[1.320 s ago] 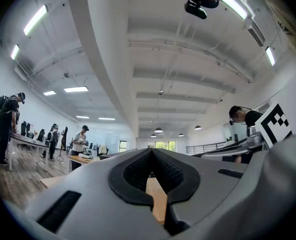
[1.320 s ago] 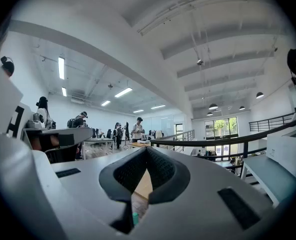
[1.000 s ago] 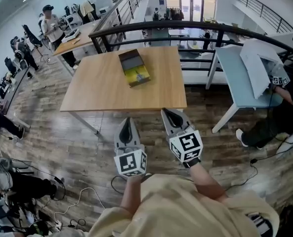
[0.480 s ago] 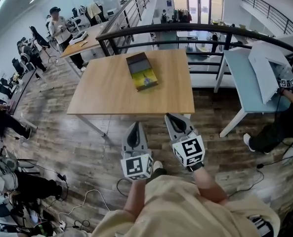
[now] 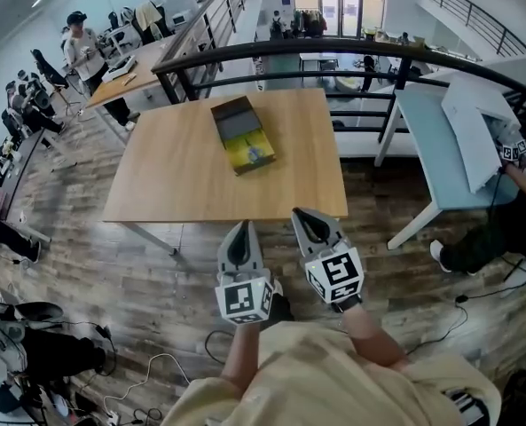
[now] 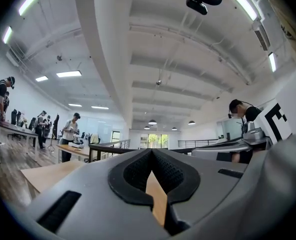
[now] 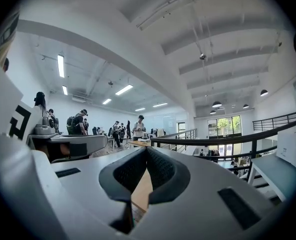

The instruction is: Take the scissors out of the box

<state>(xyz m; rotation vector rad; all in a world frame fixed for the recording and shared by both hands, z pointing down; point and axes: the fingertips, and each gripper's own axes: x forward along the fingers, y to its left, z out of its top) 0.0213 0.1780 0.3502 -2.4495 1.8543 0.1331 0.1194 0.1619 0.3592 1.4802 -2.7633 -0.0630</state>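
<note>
A flat closed box (image 5: 242, 134), dark grey at its far end and yellow-green at its near end, lies toward the far side of the wooden table (image 5: 174, 171). No scissors are in sight. My left gripper (image 5: 241, 227) is held level just short of the table's near edge, its jaws shut and empty. The right gripper (image 5: 303, 213) sits beside it with its tip over that edge, also shut on nothing. In the left gripper view the black pads (image 6: 138, 171) meet at the tip (image 6: 151, 150). The right gripper view shows the same closed tip (image 7: 146, 149), with the tabletop beyond.
A black railing (image 5: 333, 47) curves behind the table. A light blue table (image 5: 427, 140) stands at the right, with a seated person (image 5: 498, 229) beside it. People work at desks at the far left (image 5: 81, 47). Cables (image 5: 147, 371) lie on the wood floor.
Both grippers have moved forward together toward the table's near edge, and the table now looks closer. Their jaws stayed shut. The box has not moved on the table.
</note>
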